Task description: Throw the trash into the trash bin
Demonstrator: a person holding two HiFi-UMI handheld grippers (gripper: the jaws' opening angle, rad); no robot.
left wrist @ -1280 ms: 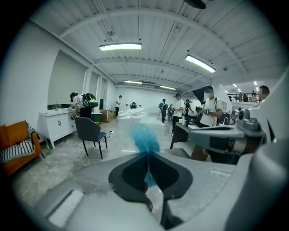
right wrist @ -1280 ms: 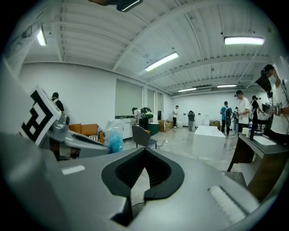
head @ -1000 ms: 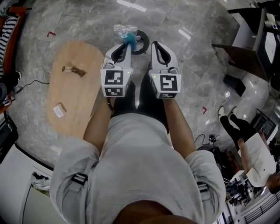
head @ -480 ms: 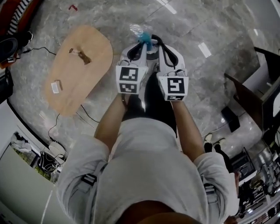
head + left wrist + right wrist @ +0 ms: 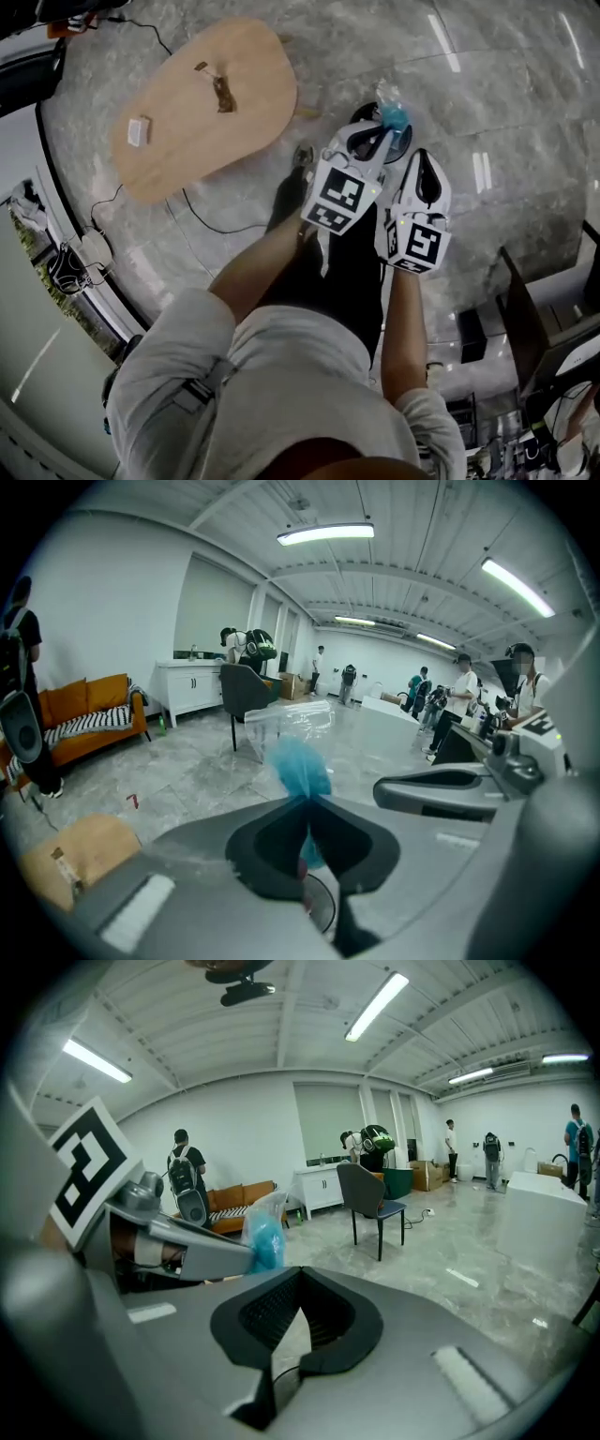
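At the tip of the left tool [image 5: 380, 134], a crumpled blue and clear plastic piece of trash [image 5: 391, 112] is pinched between closed jaws and sticks out forward beyond them. Directly below it, on the marble floor [image 5: 525, 112], sits a dark round rim [image 5: 406, 145], likely the trash bin, so the trash hangs almost over its opening. The right tool [image 5: 424, 161], just beside on the right, has its jaws shut on nothing. The left tool is nearer the bin, and dropping the trash probably needs only a short lowering. Well apart to the left, a wooden counter [image 5: 187, 141] carries a brown scrap [image 5: 221, 91] and a small pale packet [image 5: 139, 130].
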